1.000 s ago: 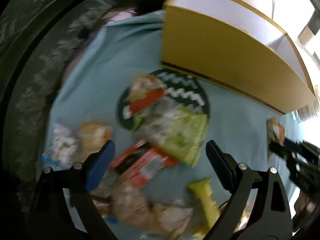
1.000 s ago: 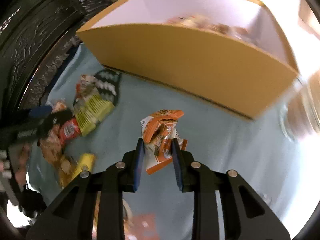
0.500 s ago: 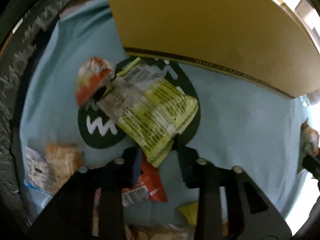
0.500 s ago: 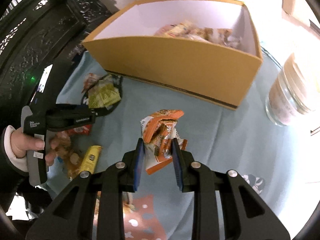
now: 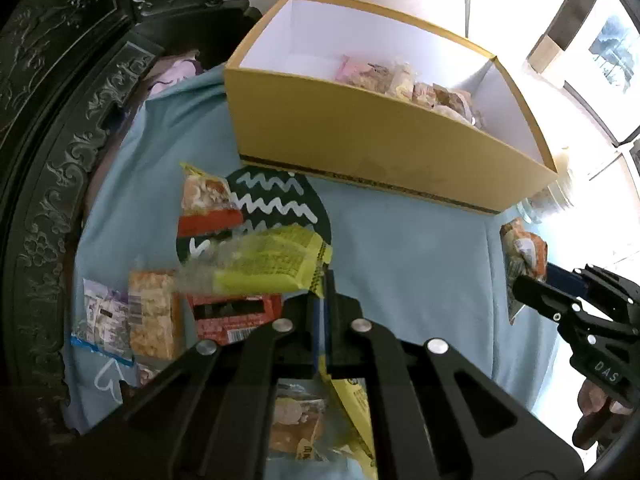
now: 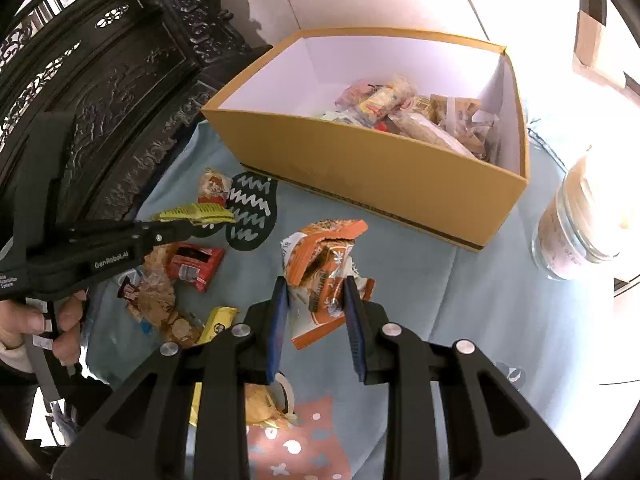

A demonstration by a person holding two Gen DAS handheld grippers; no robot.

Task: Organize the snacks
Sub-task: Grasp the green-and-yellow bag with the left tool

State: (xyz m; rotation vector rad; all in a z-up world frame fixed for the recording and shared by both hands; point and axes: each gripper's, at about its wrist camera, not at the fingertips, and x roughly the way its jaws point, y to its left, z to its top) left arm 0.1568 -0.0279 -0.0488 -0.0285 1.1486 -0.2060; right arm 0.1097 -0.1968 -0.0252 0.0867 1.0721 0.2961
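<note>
My left gripper (image 5: pixel 320 294) is shut on a corner of a yellow-green snack packet (image 5: pixel 272 260), which hangs lifted off the blue cloth; the right wrist view shows the same packet (image 6: pixel 196 212) edge-on. My right gripper (image 6: pixel 316 304) is shut on an orange and white snack packet (image 6: pixel 320 260), held above the cloth. That packet (image 5: pixel 524 252) also shows at the right edge of the left wrist view. Behind both stands a yellow cardboard box (image 6: pixel 360 168) with white inner walls and several snacks in its right half.
Loose snacks lie on the blue cloth (image 5: pixel 400 264): a red packet (image 5: pixel 232 316), an orange cracker packet (image 5: pixel 154 312), a yellow bar (image 6: pixel 218 320). A glass jar (image 6: pixel 580 232) stands right of the box. Dark carved wooden furniture (image 6: pixel 100 92) borders the left side.
My left gripper shut on the yellow-green packet and lifted it off the pile. My right gripper rose, the orange packet still in it.
</note>
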